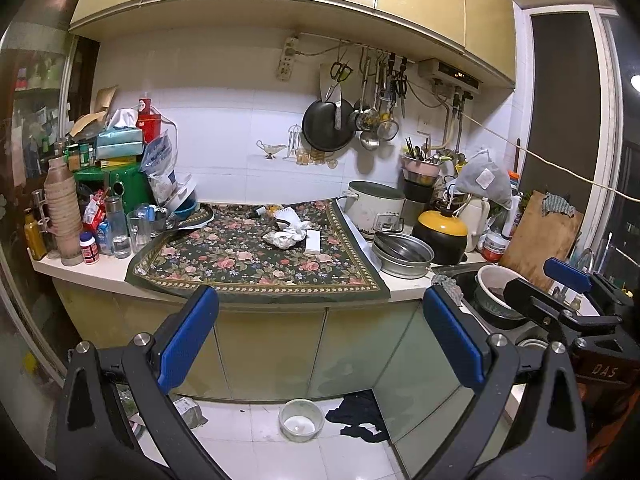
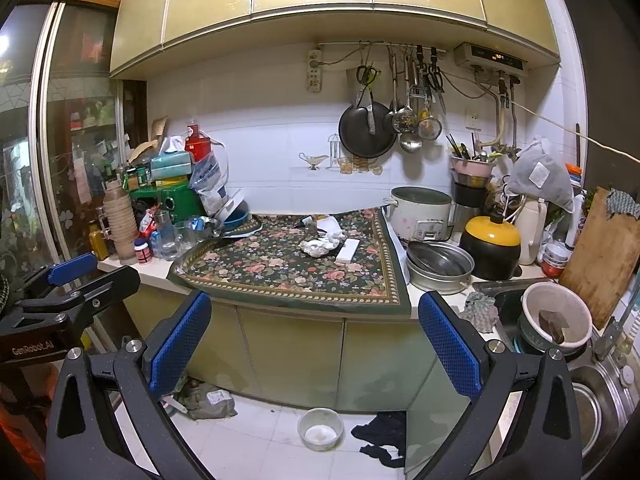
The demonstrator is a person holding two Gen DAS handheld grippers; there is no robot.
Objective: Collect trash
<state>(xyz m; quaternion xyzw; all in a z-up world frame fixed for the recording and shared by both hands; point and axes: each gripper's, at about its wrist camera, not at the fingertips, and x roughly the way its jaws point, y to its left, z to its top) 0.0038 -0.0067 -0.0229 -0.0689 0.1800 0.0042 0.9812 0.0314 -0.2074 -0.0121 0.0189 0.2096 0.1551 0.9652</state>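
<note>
**Both grippers wide open, held back from the counter; trash sits mid-cloth**

The left gripper [image 1: 318, 334] and the right gripper [image 2: 314, 338] each fill the bottom of their own frame with the blue pads spread far apart and nothing between them. Each also shows in the other's view: the right one at the right edge of the left view, the left one at the left edge of the right view.

The crumpled paper [image 1: 286, 236] lies near the centre of both frames, on the floral cloth [image 1: 240, 264] that covers the counter. It is one loose white wad, or perhaps two touching; I cannot tell which. It has no clear long axis. Just right of it lies one white box [image 1: 313, 240], its long axis running from the front of the counter towards the wall, slightly tilted.

Only the right view shows the sink [image 2: 600, 392] basin at lower right and the block inside the white bowl [image 2: 556, 316]. Only the left view shows the dark window panel at upper right in full.

On the floor at the bottom centre of both frames: one clear bowl [image 1: 301, 420], one dark rag [image 1: 360, 416], and one grey bundle [image 2: 210, 400] at lower left. One black pan [image 1: 326, 126] hangs on the wall.
</note>
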